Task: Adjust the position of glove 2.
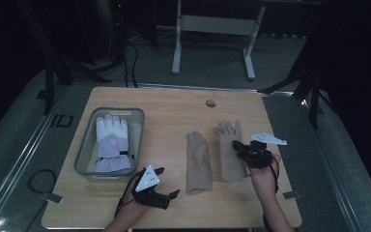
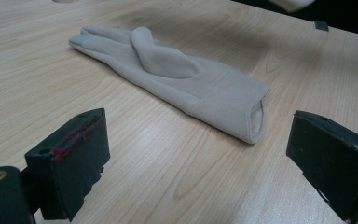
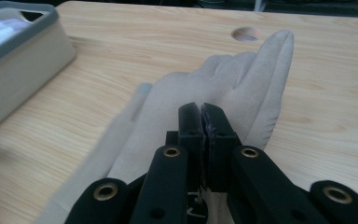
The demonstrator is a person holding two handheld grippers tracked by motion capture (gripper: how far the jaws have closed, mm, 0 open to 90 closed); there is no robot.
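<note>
Two beige gloves lie side by side on the wooden table (image 1: pixel 174 116). The left glove (image 1: pixel 198 162) (image 2: pixel 177 79) rests flat, thumb on top, its cuff toward my left gripper (image 1: pixel 168 182) (image 2: pixel 200 154). That gripper is open, low over the table's front, and a short way from the cuff. My right gripper (image 1: pixel 235 144) (image 3: pixel 201 116) is shut over the palm of the right glove (image 1: pixel 228 162) (image 3: pixel 251 88). It pinches the fabric, and the glove's fingers point away from it.
A grey basket (image 1: pixel 84 145) (image 3: pixel 23 56) at the table's left holds a white and lilac padded glove (image 1: pixel 112 142). A round hole (image 1: pixel 210 103) (image 3: pixel 244 33) sits near the far edge. Beyond the table stand white desk legs (image 1: pixel 176 48).
</note>
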